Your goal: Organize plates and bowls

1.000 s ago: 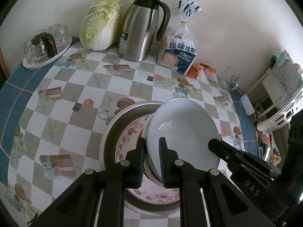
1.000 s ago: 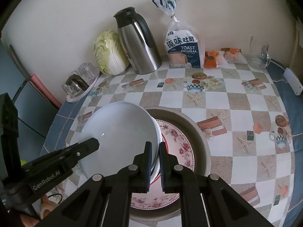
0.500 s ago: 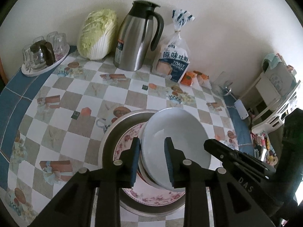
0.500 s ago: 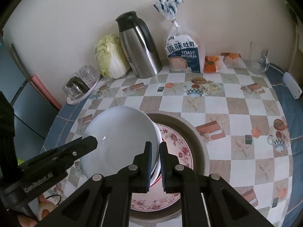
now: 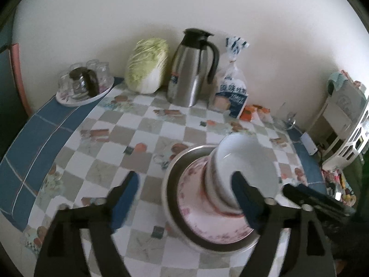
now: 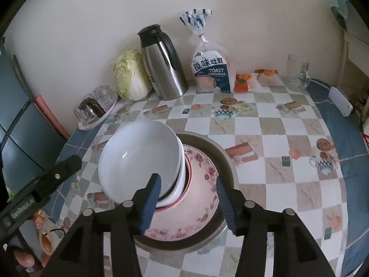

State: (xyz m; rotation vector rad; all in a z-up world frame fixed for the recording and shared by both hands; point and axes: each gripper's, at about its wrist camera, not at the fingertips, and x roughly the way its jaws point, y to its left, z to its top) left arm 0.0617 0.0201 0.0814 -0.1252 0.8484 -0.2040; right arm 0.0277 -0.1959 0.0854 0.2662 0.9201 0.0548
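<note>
A white bowl (image 5: 244,161) (image 6: 140,154) sits on top of a stack of bowls on a pink floral plate (image 5: 198,210) (image 6: 200,194), which lies in a grey metal dish (image 5: 170,184) (image 6: 226,157). My left gripper (image 5: 185,200) is open, its fingers wide apart and pulled back above the table on the stack's left. My right gripper (image 6: 188,196) is open, its fingers apart above the floral plate, at the stack's near right side. Neither holds anything.
Along the wall stand a tray of glasses (image 6: 96,108), a cabbage (image 6: 130,76), a steel thermos jug (image 6: 163,64), a toast bag (image 6: 212,69), snack packets (image 6: 256,78) and a glass mug (image 6: 297,69). The table has a checked cloth (image 6: 276,138).
Both grippers have let go of the white bowl's rim and opened wide. Both have pulled back and up from the stack; the bowl now rests on the stack.
</note>
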